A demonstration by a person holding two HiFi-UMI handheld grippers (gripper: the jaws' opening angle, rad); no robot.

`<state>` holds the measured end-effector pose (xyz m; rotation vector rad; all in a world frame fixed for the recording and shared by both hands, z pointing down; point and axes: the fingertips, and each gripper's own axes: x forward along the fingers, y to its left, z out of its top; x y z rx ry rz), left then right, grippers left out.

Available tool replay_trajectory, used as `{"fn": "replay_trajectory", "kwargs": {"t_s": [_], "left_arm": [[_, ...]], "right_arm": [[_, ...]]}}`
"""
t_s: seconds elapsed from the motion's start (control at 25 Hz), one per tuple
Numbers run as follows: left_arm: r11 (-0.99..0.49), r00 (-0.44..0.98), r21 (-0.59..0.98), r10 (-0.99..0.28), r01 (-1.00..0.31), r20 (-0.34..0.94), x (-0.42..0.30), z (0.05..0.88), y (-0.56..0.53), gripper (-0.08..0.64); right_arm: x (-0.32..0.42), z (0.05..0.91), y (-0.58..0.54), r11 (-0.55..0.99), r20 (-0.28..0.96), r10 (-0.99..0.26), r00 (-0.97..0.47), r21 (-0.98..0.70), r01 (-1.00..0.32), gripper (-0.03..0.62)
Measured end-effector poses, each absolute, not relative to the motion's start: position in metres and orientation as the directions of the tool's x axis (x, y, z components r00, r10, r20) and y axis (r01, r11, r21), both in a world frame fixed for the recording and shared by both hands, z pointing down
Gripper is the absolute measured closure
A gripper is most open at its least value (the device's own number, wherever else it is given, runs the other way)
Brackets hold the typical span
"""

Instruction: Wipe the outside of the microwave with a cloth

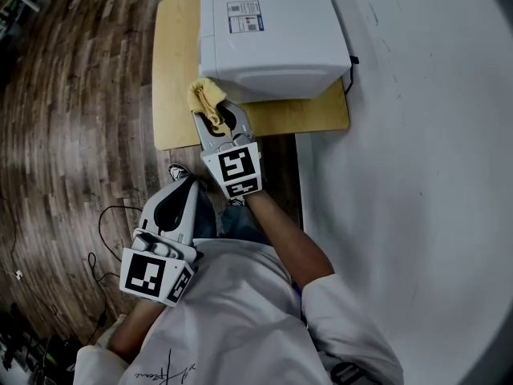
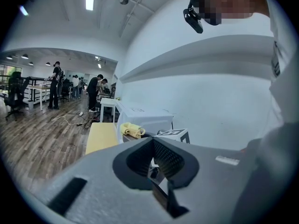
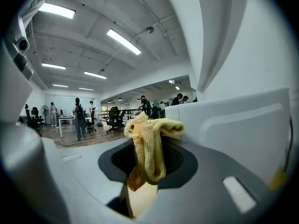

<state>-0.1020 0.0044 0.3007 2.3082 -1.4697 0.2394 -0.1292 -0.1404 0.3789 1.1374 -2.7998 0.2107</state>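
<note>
Microwave (image 1: 268, 38): white, on wooden table (image 1: 172, 79). Cloth (image 1: 205, 97): yellow, pinched in right gripper (image 1: 220, 123), at microwave's near left corner. Left gripper (image 1: 186, 189): jaws closed together, empty, held low, apart from table.

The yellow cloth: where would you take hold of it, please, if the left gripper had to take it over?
Probably the bunched end of the yellow cloth that sticks out past the right gripper, coming from the person's left over the bare table, since the microwave crowds the other side.
</note>
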Motion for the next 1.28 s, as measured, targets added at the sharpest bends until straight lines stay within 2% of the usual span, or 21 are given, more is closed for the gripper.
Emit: {"fn": "replay_trajectory", "kwargs": {"t_s": [0.16, 0.48, 0.84, 1.28], "left_arm": [[-0.375, 0.440, 0.241, -0.831, -0.895, 0.341, -0.100, 0.301, 0.007, 0.569], [-0.401, 0.478, 0.276, -0.813, -0.873, 0.332, -0.086, 0.309, 0.007, 0.569], [-0.407, 0.502, 0.314, -0.797, -0.858, 0.337, -0.075, 0.315, 0.007, 0.569], [-0.451, 0.489, 0.190, -0.799, -0.872, 0.350, -0.068, 0.308, 0.005, 0.569]], "right_arm": [[-0.126, 0.379, -0.128, 0.723, 0.162, -0.666, -0.728, -0.099, -0.684, 0.479], [-0.070, 0.385, -0.132, 0.653, 0.186, -0.731, -0.657, -0.090, -0.752, 0.479], [0.030, 0.392, -0.153, 0.495, 0.211, -0.839, -0.501, -0.083, -0.865, 0.479], [0.144, 0.404, -0.190, 0.281, 0.233, -0.930, -0.285, -0.052, -0.958, 0.479]]}}
